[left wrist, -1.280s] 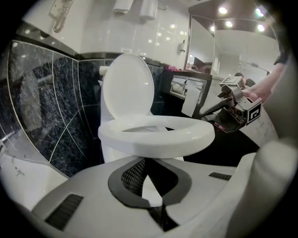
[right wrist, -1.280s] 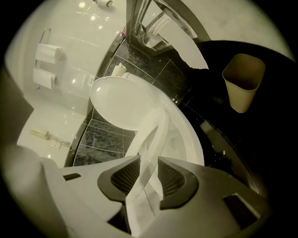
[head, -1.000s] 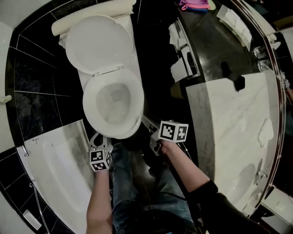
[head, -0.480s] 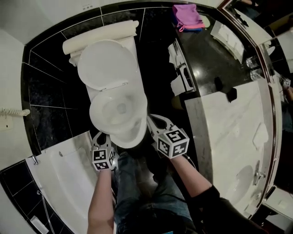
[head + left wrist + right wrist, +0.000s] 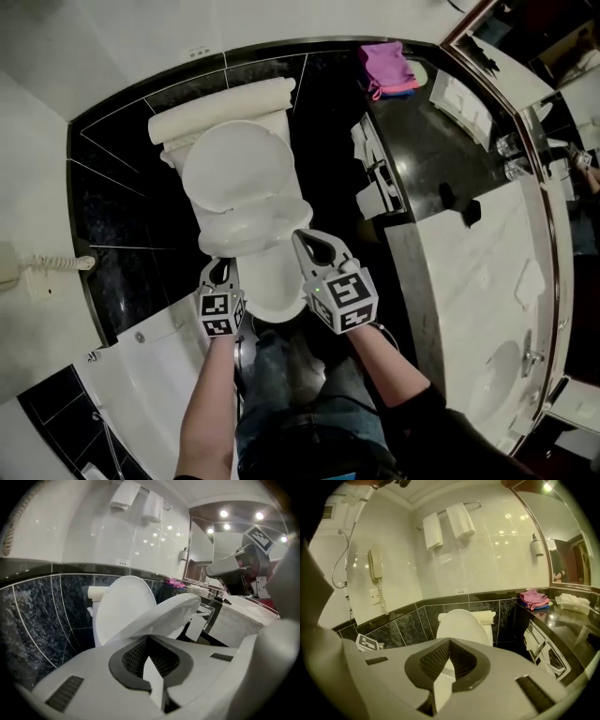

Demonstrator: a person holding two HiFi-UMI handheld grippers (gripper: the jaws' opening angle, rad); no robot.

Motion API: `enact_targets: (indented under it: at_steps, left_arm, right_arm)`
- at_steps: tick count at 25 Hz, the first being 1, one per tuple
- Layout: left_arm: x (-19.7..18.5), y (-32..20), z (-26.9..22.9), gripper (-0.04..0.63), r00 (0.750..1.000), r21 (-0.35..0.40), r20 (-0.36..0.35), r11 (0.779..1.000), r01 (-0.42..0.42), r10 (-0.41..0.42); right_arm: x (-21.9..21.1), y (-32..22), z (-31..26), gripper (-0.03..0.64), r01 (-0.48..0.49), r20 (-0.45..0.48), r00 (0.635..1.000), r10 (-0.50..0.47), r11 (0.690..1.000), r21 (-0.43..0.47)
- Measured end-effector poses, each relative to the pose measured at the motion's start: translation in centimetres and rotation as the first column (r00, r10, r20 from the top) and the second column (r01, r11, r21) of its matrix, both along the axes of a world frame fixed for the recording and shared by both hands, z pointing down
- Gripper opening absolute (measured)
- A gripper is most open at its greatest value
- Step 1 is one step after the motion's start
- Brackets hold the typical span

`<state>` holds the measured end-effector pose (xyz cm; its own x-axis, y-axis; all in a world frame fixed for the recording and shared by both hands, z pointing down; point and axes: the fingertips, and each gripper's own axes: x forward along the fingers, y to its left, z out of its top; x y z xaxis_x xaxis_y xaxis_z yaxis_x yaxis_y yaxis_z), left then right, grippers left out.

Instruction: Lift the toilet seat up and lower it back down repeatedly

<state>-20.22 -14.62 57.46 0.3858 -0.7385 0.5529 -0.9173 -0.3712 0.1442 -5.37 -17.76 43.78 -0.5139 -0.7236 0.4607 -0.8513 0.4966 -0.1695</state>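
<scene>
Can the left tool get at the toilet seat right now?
Probably yes: the toilet seat is tilted partway up directly ahead of the left tool, whose jaws are together, and nothing stands between them.

Toilet seat (image 5: 164,613) half-raised; bathtub (image 5: 141,366) close left, vanity counter (image 5: 469,272) right; dark floor gap (image 5: 333,202) beside counter.

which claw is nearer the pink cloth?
Right. Right claw is on the counter side of the toilet seat, toward the pink cloth; left claw is across the seat, farther.
</scene>
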Motion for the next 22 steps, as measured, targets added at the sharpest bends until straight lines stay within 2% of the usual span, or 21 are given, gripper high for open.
enact_targets:
  at_steps: [3, 10, 16, 22]
  left_arm:
    - [-0.3, -2.6, -1.3, -0.015, 1.000, 0.019, -0.002, 1.000, -0.023, 0.023]
    - [-1.3, -8.5, -3.3, -0.014, 0.999, 0.040, 0.023, 0.999, -0.029, 0.028]
    - [-1.8, -12.2, -3.6, -0.014, 0.998, 0.040, 0.065, 0.999, 0.025, -0.028]
    - [-2.6, -15.4, -3.5, -0.014, 0.989, 0.024, 0.086, 0.992, 0.120, -0.122]
  right_arm:
    - [-1.5, -1.6, -1.7, 0.016, 0.007, -0.025, 1.000, -0.006, 0.999, 0.046]
    - [-3.0, -6.0, -3.1, 0.016, 0.038, -0.048, 0.998, -0.034, 0.996, 0.080]
    - [-2.7, -11.1, -2.3, 0.016, 0.087, -0.025, 0.996, -0.086, 0.993, 0.078]
    - [-1.7, -14.8, -1.5, 0.016, 0.151, -0.016, 0.989, -0.150, 0.987, 0.058]
